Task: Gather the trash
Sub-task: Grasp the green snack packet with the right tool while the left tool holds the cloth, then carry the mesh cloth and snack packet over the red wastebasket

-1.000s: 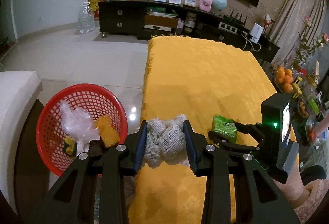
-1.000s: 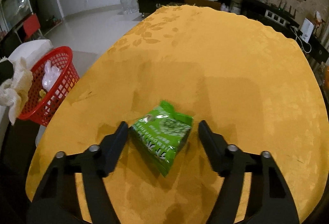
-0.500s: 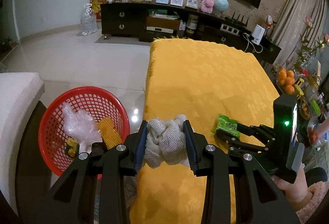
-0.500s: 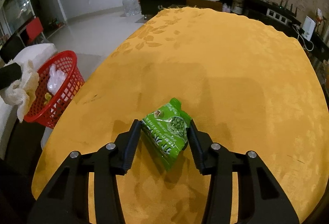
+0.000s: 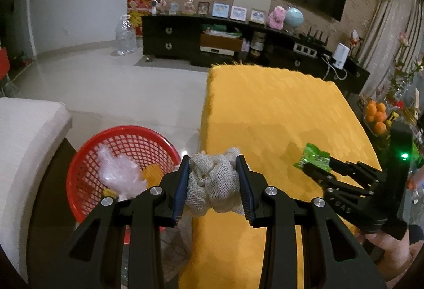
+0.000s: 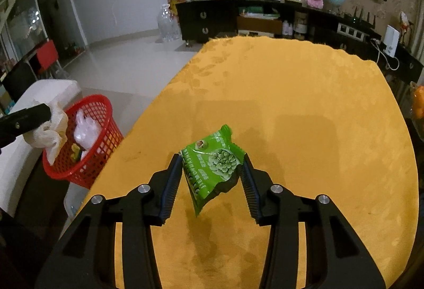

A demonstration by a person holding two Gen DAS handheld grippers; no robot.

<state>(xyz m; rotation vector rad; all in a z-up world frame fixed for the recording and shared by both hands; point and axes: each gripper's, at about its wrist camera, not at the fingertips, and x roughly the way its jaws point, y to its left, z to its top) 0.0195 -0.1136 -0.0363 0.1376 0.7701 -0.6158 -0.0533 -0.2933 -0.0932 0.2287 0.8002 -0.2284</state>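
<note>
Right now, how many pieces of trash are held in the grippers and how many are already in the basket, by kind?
Held, mesh cloth in the left gripper: 1
Held, green snack bag in the right gripper: 1
In the red basket, clear plastic: 1
In the basket, yellow pieces: at least 2, partly hidden
Total: at least 5
</note>
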